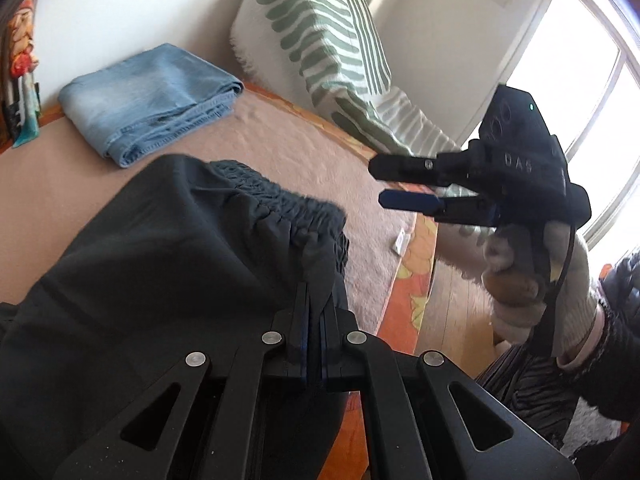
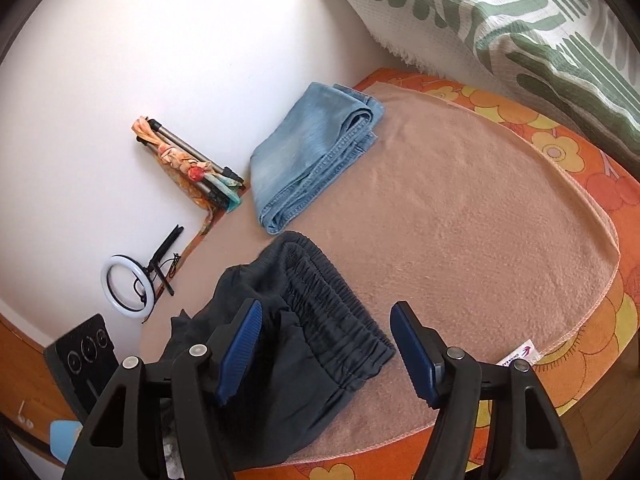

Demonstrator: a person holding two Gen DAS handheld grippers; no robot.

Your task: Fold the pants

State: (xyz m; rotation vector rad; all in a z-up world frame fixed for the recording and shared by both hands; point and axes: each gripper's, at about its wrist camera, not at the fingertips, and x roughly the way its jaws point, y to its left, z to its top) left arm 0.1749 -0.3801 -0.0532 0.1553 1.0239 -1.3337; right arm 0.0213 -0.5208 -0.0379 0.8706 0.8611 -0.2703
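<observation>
Left wrist view: left claw (image 1: 316,300) clenched on dark pants (image 1: 168,248) by the waistband, folded jeans (image 1: 152,100) at ten o'clock, right claw (image 1: 400,184) at three o'clock, Right wrist view: right claw (image 2: 324,344) released above the pants (image 2: 304,320) on the blanket (image 2: 460,216).

black pants (image 1: 140,240): lower part cut off by frame | left gripper's fingers (image 1: 316,304): tips buried in cloth

Your pants (image 2: 304,320) lie on the blanket (image 2: 460,208), folded jeans (image 2: 312,152) behind them (near the wall), pillow (image 2: 500,12) farther right
</observation>
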